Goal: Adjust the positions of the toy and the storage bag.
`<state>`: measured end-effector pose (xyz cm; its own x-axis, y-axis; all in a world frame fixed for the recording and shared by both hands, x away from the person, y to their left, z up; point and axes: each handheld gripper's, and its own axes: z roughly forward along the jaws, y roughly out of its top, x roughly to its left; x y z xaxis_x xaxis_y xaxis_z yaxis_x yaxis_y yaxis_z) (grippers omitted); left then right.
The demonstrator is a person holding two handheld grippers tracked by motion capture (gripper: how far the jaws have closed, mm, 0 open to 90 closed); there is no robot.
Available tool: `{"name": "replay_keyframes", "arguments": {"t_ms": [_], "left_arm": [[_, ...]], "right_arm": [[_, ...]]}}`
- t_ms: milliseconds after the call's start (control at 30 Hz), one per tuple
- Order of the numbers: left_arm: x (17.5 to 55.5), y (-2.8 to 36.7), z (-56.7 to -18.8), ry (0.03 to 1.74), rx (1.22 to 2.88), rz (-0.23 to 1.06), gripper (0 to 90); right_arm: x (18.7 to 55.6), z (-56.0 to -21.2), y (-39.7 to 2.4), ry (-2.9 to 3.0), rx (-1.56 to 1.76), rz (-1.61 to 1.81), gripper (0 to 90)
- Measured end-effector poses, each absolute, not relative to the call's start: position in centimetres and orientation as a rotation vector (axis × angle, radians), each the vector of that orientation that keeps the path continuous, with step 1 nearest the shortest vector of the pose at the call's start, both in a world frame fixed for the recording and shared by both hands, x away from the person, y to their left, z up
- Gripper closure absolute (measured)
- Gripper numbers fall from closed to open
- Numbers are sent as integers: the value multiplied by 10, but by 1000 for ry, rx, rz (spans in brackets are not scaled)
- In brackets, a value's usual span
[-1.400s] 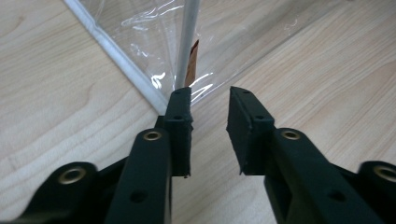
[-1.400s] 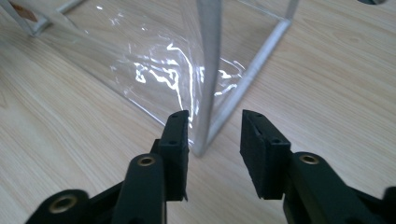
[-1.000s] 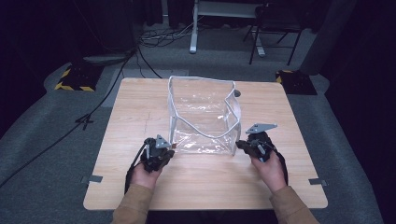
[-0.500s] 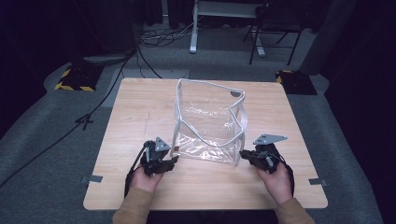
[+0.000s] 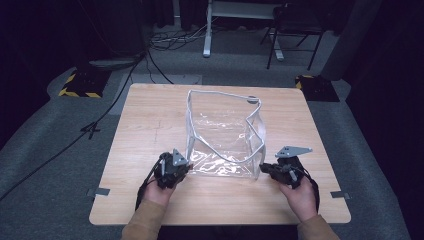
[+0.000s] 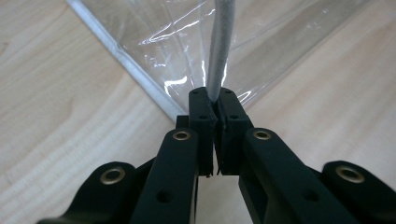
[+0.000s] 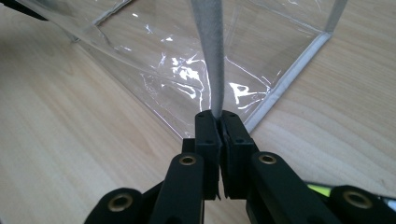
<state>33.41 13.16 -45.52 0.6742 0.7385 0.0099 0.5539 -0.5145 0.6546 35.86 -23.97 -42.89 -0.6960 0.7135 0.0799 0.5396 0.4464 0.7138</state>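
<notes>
Your fingers are closed on both grippers, each pinching a grey-trimmed bottom corner of the clear plastic bag (image 5: 223, 134). Your left gripper (image 5: 172, 167) holds the near left corner of the bag, and in the left gripper view (image 6: 215, 105) its fingers (image 6: 201, 112) clamp the base of the grey piping (image 6: 220, 51) that rises from that corner. Your right gripper (image 5: 274, 170) holds the near right corner; in the right gripper view (image 7: 218, 122) its fingers (image 7: 208, 128) meet around the flat grey trim strip (image 7: 209, 51) running up the bag's edge. The bag stands open and boxy on the wooden worktop (image 5: 150, 120), roughly midway between the left and right edges, its near side close to your hands and its far rim reaching toward the far edge. Your left hand (image 5: 161, 189) and right hand (image 5: 300, 192) rest near the worktop's front edge.
</notes>
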Motion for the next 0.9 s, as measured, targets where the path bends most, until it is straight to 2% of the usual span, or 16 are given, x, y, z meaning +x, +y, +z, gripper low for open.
{"name": "replay_keyframes", "arguments": {"t_ms": [200,533,900], "left_arm": [[300,136,-456,951,2256,304,868],[251,129,-456,860,2285,254,867],[228,126,-456,818,2288,235,864]], "right_arm": [[329,-429,-245,2504,1055,1115,864],[283,-431,-265,2549,1069,1191,859],[249,-425,-278,2545,1040,1181,854]]}}
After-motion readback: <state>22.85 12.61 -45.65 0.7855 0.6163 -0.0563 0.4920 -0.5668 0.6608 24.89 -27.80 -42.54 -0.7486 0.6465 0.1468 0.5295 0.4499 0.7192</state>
